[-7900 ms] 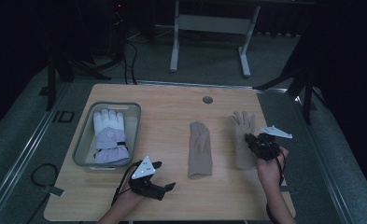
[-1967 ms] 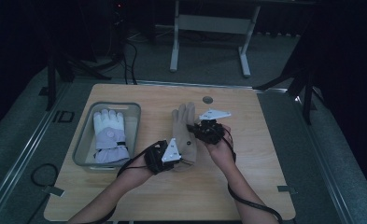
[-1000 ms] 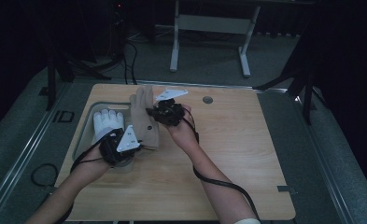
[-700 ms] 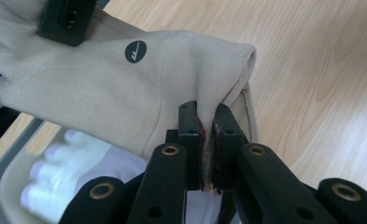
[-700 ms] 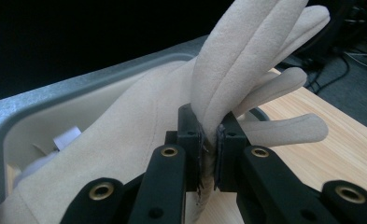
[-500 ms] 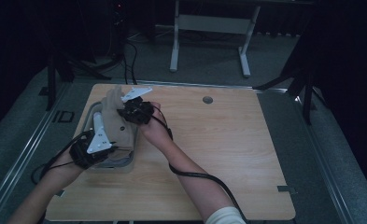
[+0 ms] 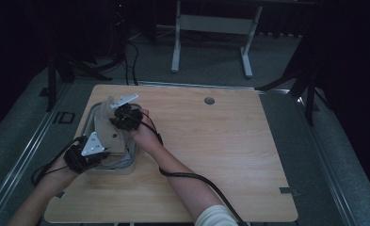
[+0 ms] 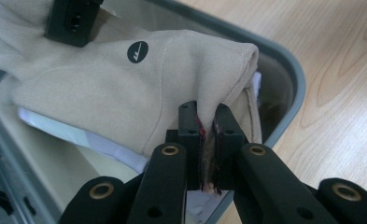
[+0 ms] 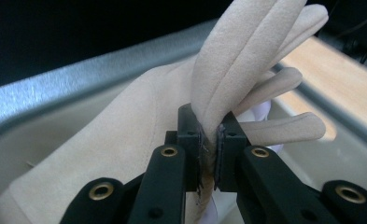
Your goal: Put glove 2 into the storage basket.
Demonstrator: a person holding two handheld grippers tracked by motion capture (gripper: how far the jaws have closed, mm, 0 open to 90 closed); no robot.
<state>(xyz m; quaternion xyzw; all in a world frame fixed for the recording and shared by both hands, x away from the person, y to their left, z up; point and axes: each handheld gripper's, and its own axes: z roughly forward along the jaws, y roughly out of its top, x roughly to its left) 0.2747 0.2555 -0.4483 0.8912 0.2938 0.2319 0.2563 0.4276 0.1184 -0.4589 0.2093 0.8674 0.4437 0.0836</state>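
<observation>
Most of the table (image 7: 220, 155) lies bare, from the middle across to the right edge, with only a small round hole (image 7: 209, 100) near the far side. The crowding is all at the left: the bin (image 7: 130, 162) sits there, its rim walling it round. A beige glove (image 7: 108, 131) stretches over its mouth, pinched between the left gripper (image 8: 208, 140) at the near end and the right gripper (image 9: 208, 140) at the far end. Both forearms slant in from the near edge.
</observation>
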